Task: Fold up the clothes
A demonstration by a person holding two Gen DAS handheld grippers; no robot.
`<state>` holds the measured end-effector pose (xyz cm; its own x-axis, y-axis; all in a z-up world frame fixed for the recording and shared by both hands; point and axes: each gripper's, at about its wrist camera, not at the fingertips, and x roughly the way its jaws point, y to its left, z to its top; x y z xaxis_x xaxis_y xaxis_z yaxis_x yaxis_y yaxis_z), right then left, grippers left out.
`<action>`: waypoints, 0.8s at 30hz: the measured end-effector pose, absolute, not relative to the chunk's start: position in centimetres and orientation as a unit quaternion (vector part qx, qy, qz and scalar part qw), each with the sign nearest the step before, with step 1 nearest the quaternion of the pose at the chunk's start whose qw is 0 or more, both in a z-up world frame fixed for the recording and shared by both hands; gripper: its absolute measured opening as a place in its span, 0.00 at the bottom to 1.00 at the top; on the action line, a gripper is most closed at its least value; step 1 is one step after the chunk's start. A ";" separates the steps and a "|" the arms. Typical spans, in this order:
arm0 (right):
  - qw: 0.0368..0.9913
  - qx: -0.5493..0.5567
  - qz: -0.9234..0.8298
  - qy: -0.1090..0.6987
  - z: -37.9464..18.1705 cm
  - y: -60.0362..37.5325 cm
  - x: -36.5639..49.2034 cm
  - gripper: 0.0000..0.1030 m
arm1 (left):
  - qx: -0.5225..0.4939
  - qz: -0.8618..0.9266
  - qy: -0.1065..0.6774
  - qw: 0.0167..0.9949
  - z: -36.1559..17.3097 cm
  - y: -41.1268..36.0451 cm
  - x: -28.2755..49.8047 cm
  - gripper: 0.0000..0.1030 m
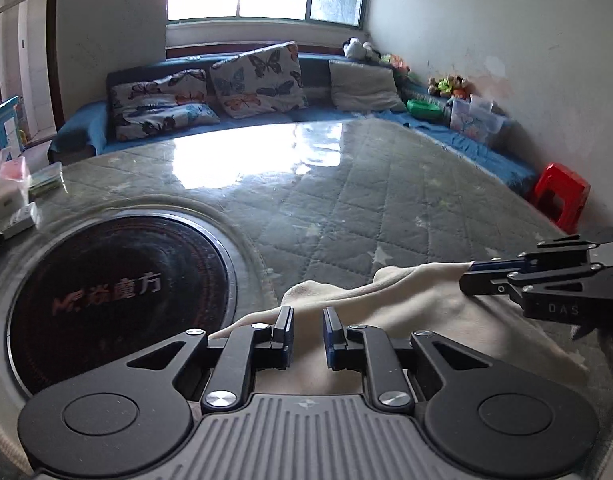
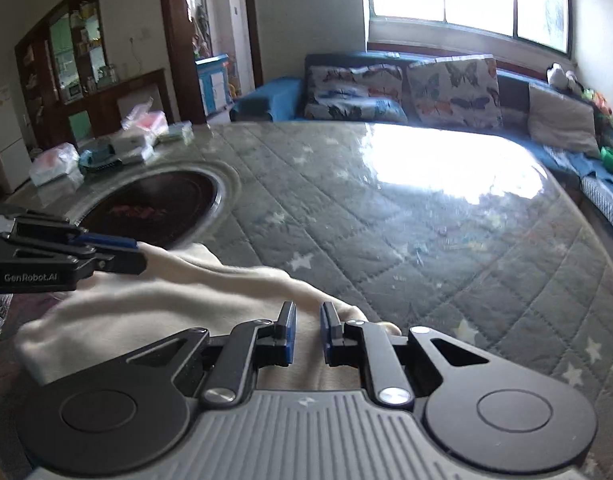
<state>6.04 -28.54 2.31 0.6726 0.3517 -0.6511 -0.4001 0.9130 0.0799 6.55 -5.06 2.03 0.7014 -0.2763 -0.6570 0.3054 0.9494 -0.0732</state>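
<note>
A cream fleece garment (image 1: pixel 406 308) (image 2: pixel 166 300) lies bunched at the near edge of a table under a quilted grey cover (image 1: pixel 346 200) (image 2: pixel 386 220). My left gripper (image 1: pixel 308 314) (image 2: pixel 140 256) is narrowly closed, with the garment's cloth between its blue pads. My right gripper (image 2: pixel 308 310) (image 1: pixel 468 276) pinches another edge of the same garment, which rises a little toward its tip. The two grippers sit close together, side by side. The lower part of the garment is hidden behind the gripper bodies.
A round black hotplate (image 1: pixel 118 296) (image 2: pixel 154 204) is set into the table left of the garment. Boxes and bagged packets (image 1: pixel 10 188) (image 2: pixel 138 136) stand at the far left. A blue sofa with butterfly cushions (image 1: pixel 258 76) runs behind, and a red stool (image 1: pixel 560 196) stands at the right.
</note>
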 end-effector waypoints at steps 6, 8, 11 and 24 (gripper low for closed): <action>0.910 -0.030 0.202 0.360 1.4 -28.8 7.1 0.13 | 0.011 -0.148 0.363 0.920 0.7 -5.1 8.1 0.17; 0.911 -0.036 0.212 0.352 1.9 -28.2 7.1 0.13 | 0.010 -0.149 0.363 0.920 0.6 -5.0 8.0 0.17; 0.910 -0.043 0.230 0.342 2.2 -26.9 7.4 0.13 | 0.011 -0.150 0.360 0.921 0.6 -5.1 8.0 0.17; 0.904 -0.066 0.251 0.340 1.9 -23.4 8.3 0.14 | 0.001 -0.153 0.348 0.925 1.6 -4.7 6.3 0.20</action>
<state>8.31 -23.43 1.87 0.6428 0.4097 -0.6472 -0.4989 0.8651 0.0521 6.34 -4.66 1.60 0.7116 -0.2820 -0.6435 0.2839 0.9532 -0.1038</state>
